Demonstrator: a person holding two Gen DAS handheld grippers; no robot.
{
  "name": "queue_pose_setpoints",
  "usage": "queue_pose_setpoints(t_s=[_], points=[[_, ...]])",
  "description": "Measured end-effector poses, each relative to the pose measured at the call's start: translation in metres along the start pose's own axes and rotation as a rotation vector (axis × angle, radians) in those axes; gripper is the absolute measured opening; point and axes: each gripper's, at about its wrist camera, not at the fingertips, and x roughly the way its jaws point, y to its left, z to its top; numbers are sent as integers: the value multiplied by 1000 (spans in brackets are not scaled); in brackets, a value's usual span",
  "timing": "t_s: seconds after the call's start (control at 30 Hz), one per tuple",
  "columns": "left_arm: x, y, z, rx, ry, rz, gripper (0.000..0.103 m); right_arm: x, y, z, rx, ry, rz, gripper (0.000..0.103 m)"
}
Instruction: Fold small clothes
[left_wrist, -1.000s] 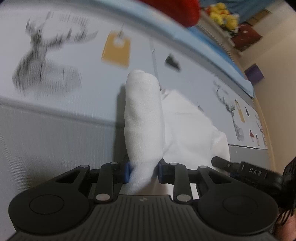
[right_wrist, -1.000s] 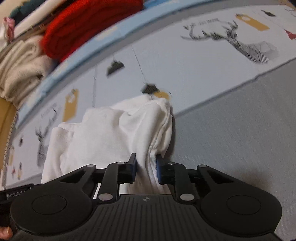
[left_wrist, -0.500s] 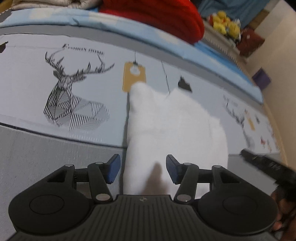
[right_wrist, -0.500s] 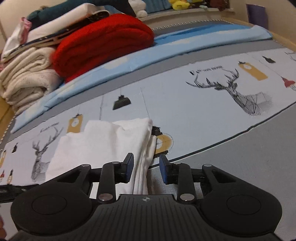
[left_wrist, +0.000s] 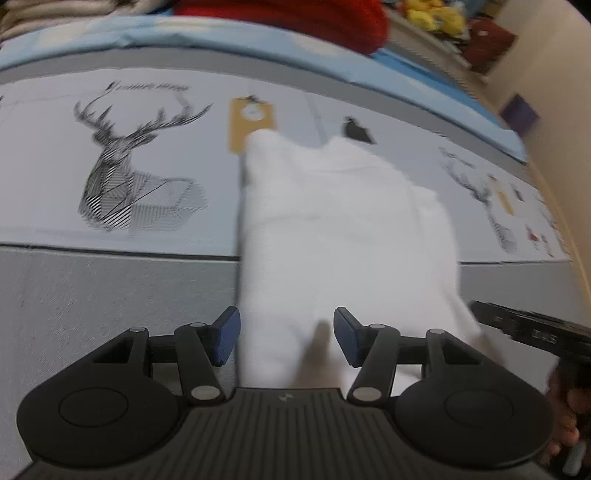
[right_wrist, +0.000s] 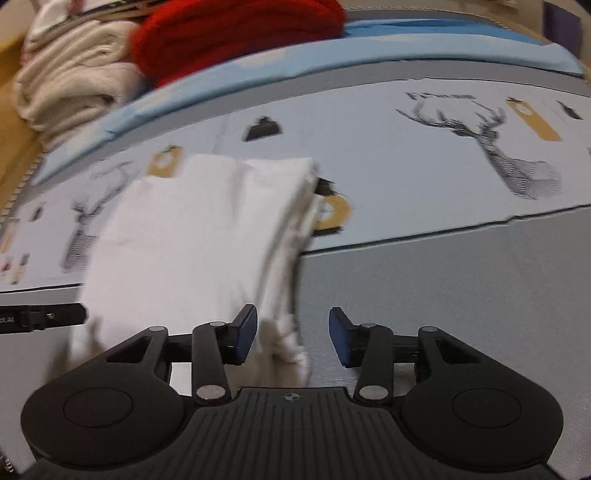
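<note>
Both pairs of blue-padded fingers stand spread apart and grip nothing: the left gripper (left_wrist: 286, 339) has its jaws wide on either side of the near end of the folded white garment (left_wrist: 332, 229), and the right gripper (right_wrist: 291, 338) has its jaws parted over the garment's (right_wrist: 199, 236) right-hand edge, where stacked layers of cloth show. That garment lies flat as a rough rectangle on the bedspread (left_wrist: 110, 288), across the line where the grey band meets the pale panel printed with a deer head (left_wrist: 125, 177) and a mustard tag (left_wrist: 247, 122). At the far edge of the bed sit a red knitted blanket (right_wrist: 236, 33) and a pile of cream fabric (right_wrist: 70, 85) beside it.
</note>
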Motion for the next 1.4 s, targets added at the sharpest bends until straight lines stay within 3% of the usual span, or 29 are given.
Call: queue_pose_setpoints(t_s=[0.03, 0.1, 0.13, 0.2, 0.27, 0.4, 0.53, 0.67, 0.83, 0.97, 1.07, 1.17, 1.27, 1.4], points=[[1, -1, -2, 19, 12, 4, 62, 4, 2, -2, -23, 28, -9, 44], [13, -2, -11, 74, 75, 83, 62, 13, 3, -9, -84, 99, -102, 43], [19, -3, -19, 123, 107, 156, 66, 18, 1, -12, -98, 130, -157, 43], [17, -8, -28, 189, 93, 224, 76, 11, -3, -9, -80, 107, -194, 43], [0, -16, -30, 231, 30, 253, 81, -11, -4, -5, -59, 9, -177, 43], [-60, -27, -32, 262, -180, 285, 102, -68, 10, -11, -135, -205, -151, 43], [-126, -41, -42, 224, -335, 284, 103, -131, 23, -24, -128, -366, -101, 45], [-190, -69, -77, 241, -455, 242, 103, -189, 34, -50, -98, -459, -74, 55], [-235, -89, -129, 190, -522, 182, 103, -232, 46, -95, -127, -505, -68, 60], [-240, -99, -170, 136, -523, 188, 103, -232, 53, -127, -145, -503, -99, 62], [-220, -97, -191, 103, -486, 209, 103, -213, 55, -145, -143, -424, -134, 61], [-199, -84, -185, 15, -360, 208, 103, -201, 57, -147, -119, -383, -130, 61], [-192, -77, -178, -9, -360, 258, 103, -189, 63, -146, -172, -373, -178, 61], [-186, -79, -172, 11, -374, 284, 103, -177, 64, -142, -169, -351, -181, 61]])
